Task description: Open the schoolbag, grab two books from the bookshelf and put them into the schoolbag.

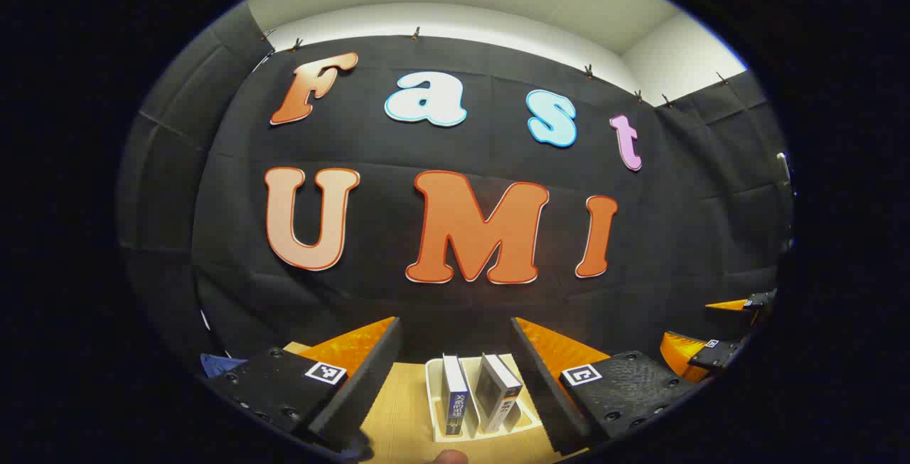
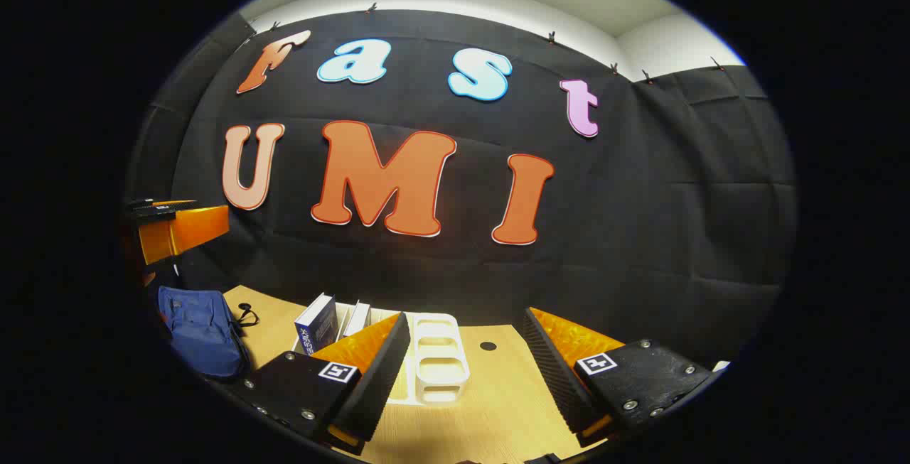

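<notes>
The left gripper [image 1: 455,379] is hovering with its fingers spread wide, gripping nothing, framing two upright books [image 1: 478,396] in a white plastic rack [image 1: 435,407] at bottom centre on the wooden bench [image 1: 405,407]. The right gripper [image 2: 466,371] is likewise hanging open and empty above the bench, and in its view the blue fabric schoolbag [image 2: 201,340] is lying at lower left.

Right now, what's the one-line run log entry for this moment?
stage: start | left gripper: open, empty | right gripper: open, empty | blue fabric schoolbag: untouched | two books: upright in white plastic bookshelf
</notes>
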Action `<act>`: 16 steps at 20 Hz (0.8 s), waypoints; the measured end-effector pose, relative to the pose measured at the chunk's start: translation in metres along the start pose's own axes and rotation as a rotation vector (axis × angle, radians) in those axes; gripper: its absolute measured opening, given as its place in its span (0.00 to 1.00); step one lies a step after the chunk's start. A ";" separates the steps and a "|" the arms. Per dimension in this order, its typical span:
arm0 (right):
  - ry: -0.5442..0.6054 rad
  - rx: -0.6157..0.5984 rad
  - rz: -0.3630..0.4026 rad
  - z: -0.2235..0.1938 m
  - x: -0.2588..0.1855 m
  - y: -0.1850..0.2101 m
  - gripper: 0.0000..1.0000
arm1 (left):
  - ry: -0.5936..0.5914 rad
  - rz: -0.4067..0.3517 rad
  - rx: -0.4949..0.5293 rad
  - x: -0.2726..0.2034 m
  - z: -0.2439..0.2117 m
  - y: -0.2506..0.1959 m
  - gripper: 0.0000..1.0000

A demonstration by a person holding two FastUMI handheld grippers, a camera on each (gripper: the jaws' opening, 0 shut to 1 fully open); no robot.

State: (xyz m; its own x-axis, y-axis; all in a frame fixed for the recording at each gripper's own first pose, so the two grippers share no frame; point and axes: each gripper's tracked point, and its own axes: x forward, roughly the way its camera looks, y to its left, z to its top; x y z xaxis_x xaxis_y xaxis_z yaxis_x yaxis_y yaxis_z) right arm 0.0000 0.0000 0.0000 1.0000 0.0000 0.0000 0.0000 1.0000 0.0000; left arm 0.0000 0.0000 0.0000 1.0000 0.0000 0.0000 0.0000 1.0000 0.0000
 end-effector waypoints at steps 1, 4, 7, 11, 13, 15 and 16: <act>0.002 0.003 0.006 -0.002 0.001 0.004 0.96 | 0.006 0.011 -0.001 0.001 -0.007 0.003 0.92; 0.014 0.020 0.065 -0.009 0.007 0.027 0.96 | 0.003 0.041 0.029 0.000 -0.017 0.013 0.94; -0.009 0.058 0.113 -0.009 0.018 0.041 0.96 | -0.026 0.073 0.087 -0.005 -0.022 0.017 0.92; 0.004 0.075 0.165 -0.014 0.026 0.056 0.96 | -0.034 0.074 0.053 -0.003 -0.030 0.012 0.93; 0.004 0.057 0.174 -0.016 0.025 0.058 0.96 | -0.031 0.081 0.044 -0.001 -0.033 0.016 0.94; -0.006 0.057 0.162 -0.012 0.022 0.058 0.96 | -0.045 0.073 0.048 -0.002 -0.027 0.018 0.93; 0.000 0.054 0.156 -0.013 0.020 0.059 0.96 | -0.046 0.071 0.053 -0.003 -0.028 0.020 0.94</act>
State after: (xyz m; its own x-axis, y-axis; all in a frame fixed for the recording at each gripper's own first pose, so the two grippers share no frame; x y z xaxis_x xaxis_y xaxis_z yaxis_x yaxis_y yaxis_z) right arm 0.0204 0.0587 -0.0126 0.9879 0.1550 0.0038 -0.1550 0.9865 0.0533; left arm -0.0027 0.0197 -0.0277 0.9964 0.0692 0.0480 -0.0717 0.9961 0.0516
